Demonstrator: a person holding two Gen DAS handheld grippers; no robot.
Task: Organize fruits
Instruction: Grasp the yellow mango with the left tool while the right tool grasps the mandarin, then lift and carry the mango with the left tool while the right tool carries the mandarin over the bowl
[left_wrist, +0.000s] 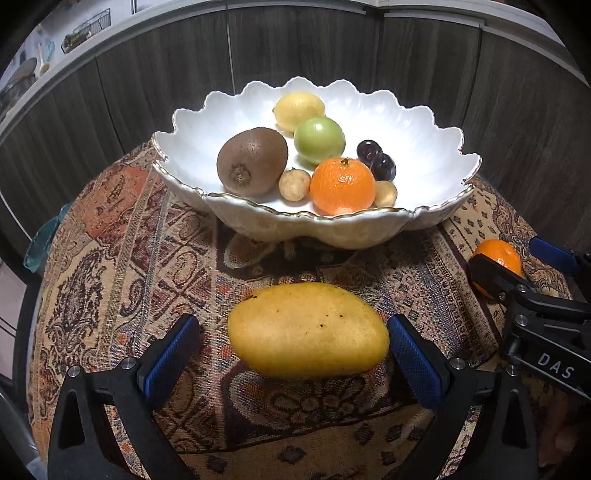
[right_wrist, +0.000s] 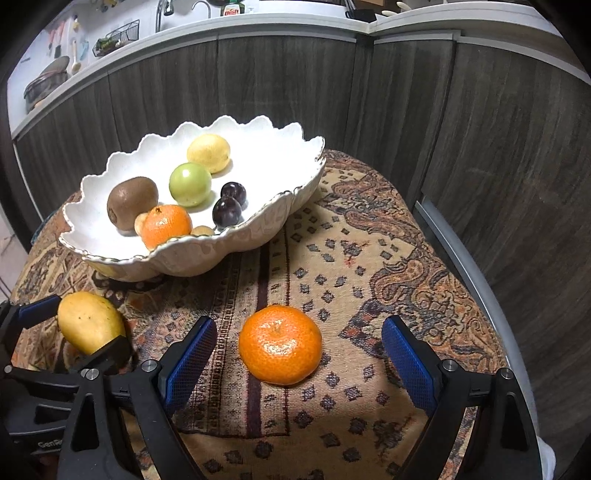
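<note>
Dark wood-grain cabinet fronts (right_wrist: 406, 110) are wrapping around the far side of the scene under a pale countertop (right_wrist: 258, 27), where a faucet and a dish-soap bottle are showing at the top of the right wrist view. In front of them a table is wearing a patterned woven cloth (left_wrist: 122, 258) in orange, tan and brown, its rounded edge falling away on the left and right. A white scalloped bowl (left_wrist: 424, 147) with a gilt rim is sitting toward the far side of the cloth, holding a kiwi (left_wrist: 252, 161), a lemon (left_wrist: 299, 110), a green fruit (left_wrist: 319, 140), an orange (left_wrist: 342, 186), two dark plums (left_wrist: 376, 158) and two small tan fruits. The near half of the cloth is lying open, with only two fruits on it. A yellow mango (left_wrist: 308, 330) is lying lengthwise between the fingers of the left gripper (left_wrist: 295, 354), whose blue pads are standing apart, the right pad just at the mango's end and the left pad clear of it. Well to the right, a loose mandarin (right_wrist: 280, 345) is resting on the cloth between the wide-apart fingers of the right gripper (right_wrist: 299, 354), with bare cloth on both sides of it.
</note>
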